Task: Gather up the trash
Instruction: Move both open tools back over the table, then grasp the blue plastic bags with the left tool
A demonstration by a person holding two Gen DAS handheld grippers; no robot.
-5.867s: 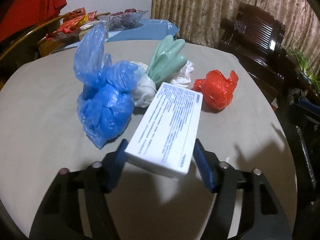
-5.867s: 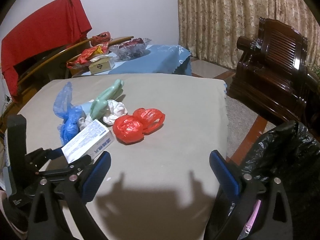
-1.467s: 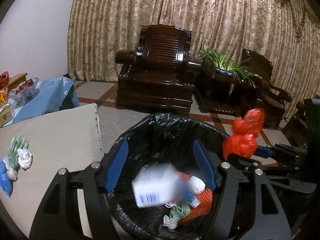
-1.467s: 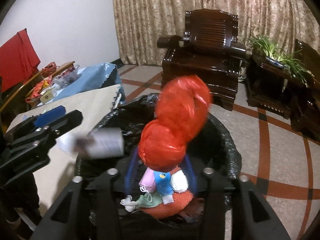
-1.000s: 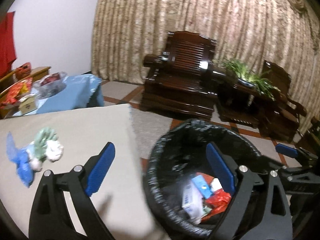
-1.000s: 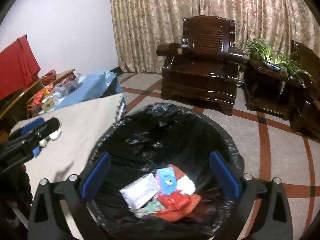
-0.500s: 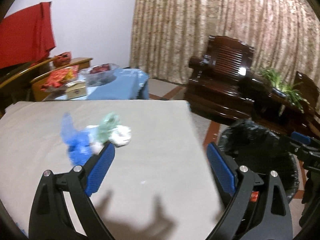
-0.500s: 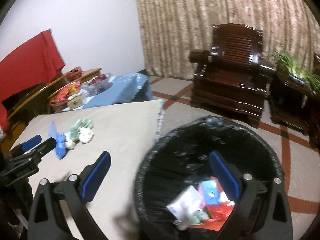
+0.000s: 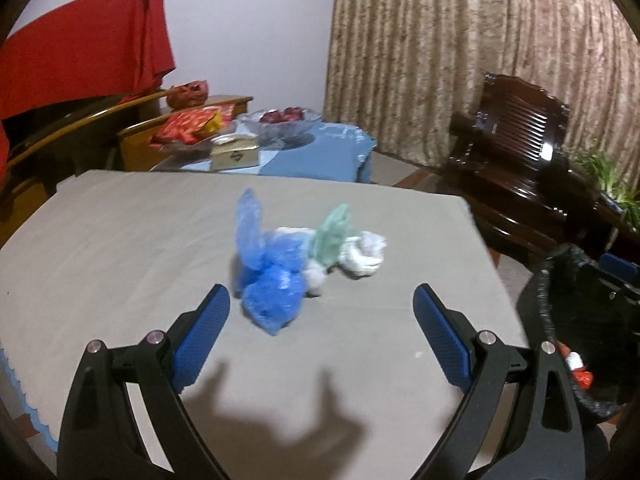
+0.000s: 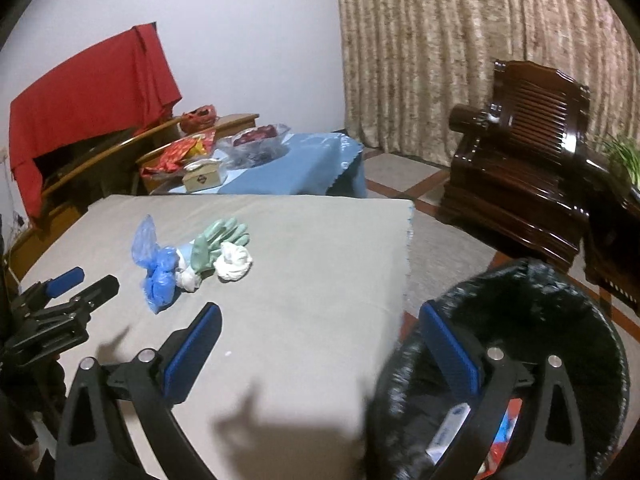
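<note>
Black-lined bin [image 10: 560,300] — box [image 10: 450,426], red scraps [image 10: 506,424] inside

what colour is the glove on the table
Pale green glove, lying among the bags; clearest in the right wrist view.

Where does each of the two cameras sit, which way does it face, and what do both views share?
Left wrist: on the left gripper, open, facing the blue bag on the grey table.
Right wrist: on the right gripper, open, straddling the table edge and the black bin; the left gripper shows at its left.
Shared: blue bag, green glove, white wad, armchair.
</note>
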